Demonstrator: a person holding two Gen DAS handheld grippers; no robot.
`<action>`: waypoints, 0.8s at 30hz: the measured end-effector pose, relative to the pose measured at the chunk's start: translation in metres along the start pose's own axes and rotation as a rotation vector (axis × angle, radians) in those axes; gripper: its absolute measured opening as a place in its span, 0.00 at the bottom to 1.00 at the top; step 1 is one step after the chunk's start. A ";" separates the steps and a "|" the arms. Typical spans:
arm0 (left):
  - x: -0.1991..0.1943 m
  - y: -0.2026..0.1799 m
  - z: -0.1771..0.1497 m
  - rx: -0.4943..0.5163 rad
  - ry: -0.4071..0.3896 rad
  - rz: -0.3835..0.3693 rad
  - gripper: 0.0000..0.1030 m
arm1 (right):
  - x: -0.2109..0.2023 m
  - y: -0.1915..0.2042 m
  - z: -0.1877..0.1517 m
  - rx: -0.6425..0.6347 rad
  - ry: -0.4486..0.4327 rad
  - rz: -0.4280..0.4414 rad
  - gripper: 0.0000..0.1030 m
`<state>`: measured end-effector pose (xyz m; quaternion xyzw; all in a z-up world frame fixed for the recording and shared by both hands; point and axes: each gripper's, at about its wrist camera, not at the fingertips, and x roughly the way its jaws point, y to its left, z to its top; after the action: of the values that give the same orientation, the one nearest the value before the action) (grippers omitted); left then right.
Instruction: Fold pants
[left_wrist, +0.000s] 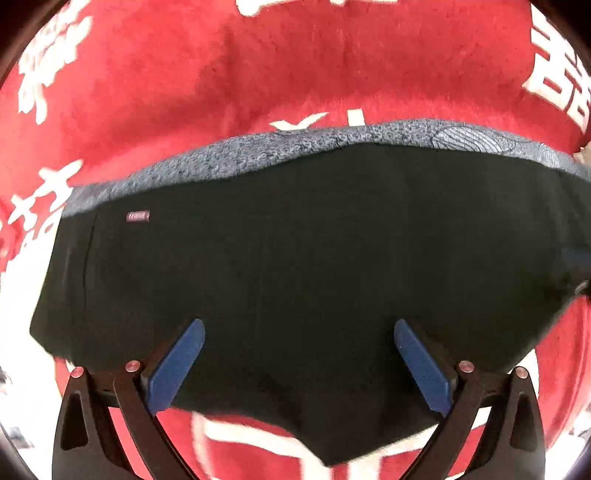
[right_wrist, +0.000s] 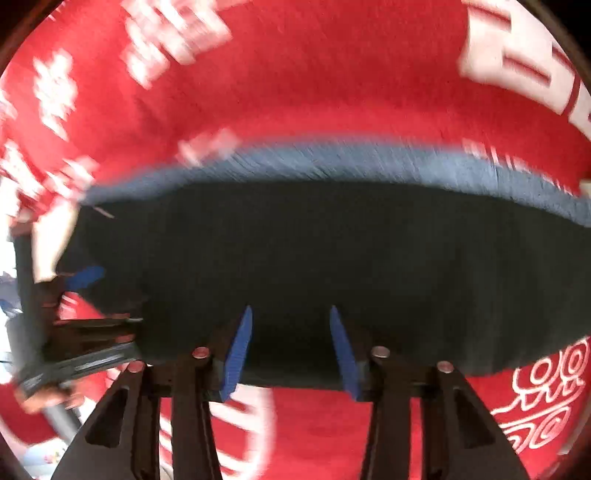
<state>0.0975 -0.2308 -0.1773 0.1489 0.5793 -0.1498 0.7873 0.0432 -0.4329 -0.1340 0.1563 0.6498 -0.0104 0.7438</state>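
The black pants (left_wrist: 295, 266) lie folded flat on a red cloth, with a grey-blue patterned band (left_wrist: 332, 147) along their far edge and a small pink label (left_wrist: 137, 216) at the left. My left gripper (left_wrist: 299, 325) is wide open just above the near part of the pants, its blue pads (left_wrist: 177, 369) holding nothing. In the right wrist view the same pants (right_wrist: 332, 258) fill the middle. My right gripper (right_wrist: 291, 310) is open over their near edge, holding nothing. The left gripper (right_wrist: 83, 278) shows at the left of that view, blurred.
The red cloth (left_wrist: 184, 92) with white characters covers the whole surface under and around the pants. It also shows in the right wrist view (right_wrist: 295, 74), with a white cloud pattern (right_wrist: 543, 398) at the near right. That view is motion-blurred.
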 end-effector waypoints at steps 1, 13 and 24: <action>0.000 0.001 -0.005 -0.011 0.007 -0.014 1.00 | 0.002 -0.005 -0.009 0.003 -0.037 0.017 0.36; -0.009 -0.003 0.004 -0.058 0.077 -0.013 1.00 | -0.005 0.007 -0.027 -0.054 -0.121 -0.039 0.35; -0.029 -0.034 0.017 -0.049 0.065 -0.036 1.00 | -0.035 -0.015 -0.052 -0.008 -0.078 -0.013 0.46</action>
<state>0.0906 -0.2670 -0.1469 0.1240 0.6108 -0.1448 0.7685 -0.0154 -0.4409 -0.1086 0.1487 0.6214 -0.0187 0.7690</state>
